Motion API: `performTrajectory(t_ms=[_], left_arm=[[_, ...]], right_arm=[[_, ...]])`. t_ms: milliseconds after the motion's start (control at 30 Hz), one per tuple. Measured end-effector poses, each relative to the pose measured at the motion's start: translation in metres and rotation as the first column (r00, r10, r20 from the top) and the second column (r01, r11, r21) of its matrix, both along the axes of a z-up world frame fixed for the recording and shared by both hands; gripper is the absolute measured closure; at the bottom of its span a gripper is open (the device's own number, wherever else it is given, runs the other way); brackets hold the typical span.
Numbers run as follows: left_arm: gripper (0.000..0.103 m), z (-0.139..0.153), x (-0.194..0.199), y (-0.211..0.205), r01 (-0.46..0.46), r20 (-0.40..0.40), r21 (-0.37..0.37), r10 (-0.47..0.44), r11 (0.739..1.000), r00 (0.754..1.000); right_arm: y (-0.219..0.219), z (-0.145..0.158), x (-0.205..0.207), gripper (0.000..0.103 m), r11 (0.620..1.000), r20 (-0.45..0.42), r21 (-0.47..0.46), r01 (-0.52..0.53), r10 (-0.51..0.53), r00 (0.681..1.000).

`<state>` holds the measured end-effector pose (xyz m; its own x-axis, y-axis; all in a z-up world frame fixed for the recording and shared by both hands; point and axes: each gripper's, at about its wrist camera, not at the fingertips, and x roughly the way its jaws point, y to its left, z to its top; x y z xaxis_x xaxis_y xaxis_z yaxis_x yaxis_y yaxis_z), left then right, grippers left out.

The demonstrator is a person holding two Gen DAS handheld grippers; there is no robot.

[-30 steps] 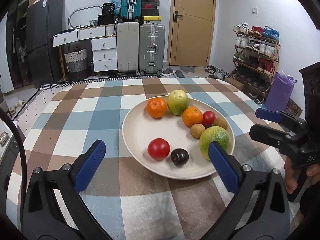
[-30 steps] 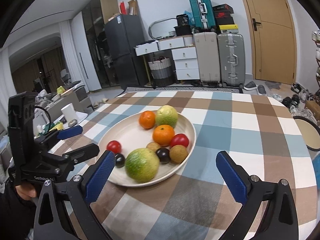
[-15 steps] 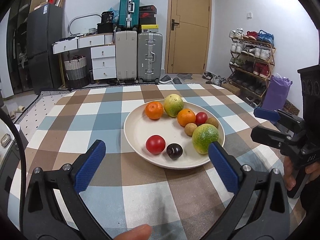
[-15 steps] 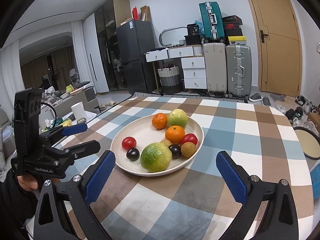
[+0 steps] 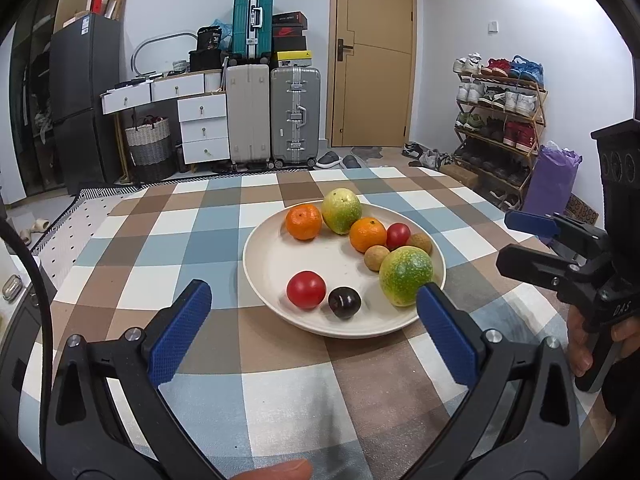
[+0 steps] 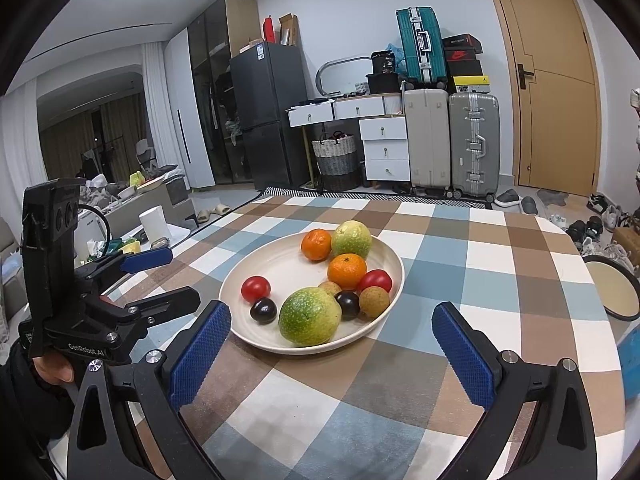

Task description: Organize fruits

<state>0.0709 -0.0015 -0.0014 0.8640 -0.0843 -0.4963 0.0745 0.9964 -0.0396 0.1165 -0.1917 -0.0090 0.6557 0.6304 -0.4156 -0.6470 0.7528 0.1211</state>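
Fruit plate on a checked tablecloth, both grippers spread wide and empty.

"GenRobot.AI" is printed on the left gripper (image 6: 160, 278); the right gripper (image 5: 532, 240) shows "DAS"; a shoebox behind the plate carries a Nike swoosh. The cream plate (image 5: 264, 260) holds two oranges (image 5: 303, 222), two green-yellow fruits (image 5: 405, 275), two tomatoes (image 5: 306, 289), two dark plums (image 6: 263, 310) and two small brown fruits (image 6: 374, 301). Both grippers hover just in front of the plate, touching nothing.
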Motion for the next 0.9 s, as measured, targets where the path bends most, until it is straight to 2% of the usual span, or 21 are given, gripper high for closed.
performTrajectory(t_ms=[900], left_arm=[[0.001,0.0003,0.0012,-0.0011,0.007,0.003,0.000,-0.007,1.000,1.000]], right_arm=[[0.0015,-0.0006,-0.0002,0.000,1.000,-0.002,-0.010,-0.002,0.002,1.000]])
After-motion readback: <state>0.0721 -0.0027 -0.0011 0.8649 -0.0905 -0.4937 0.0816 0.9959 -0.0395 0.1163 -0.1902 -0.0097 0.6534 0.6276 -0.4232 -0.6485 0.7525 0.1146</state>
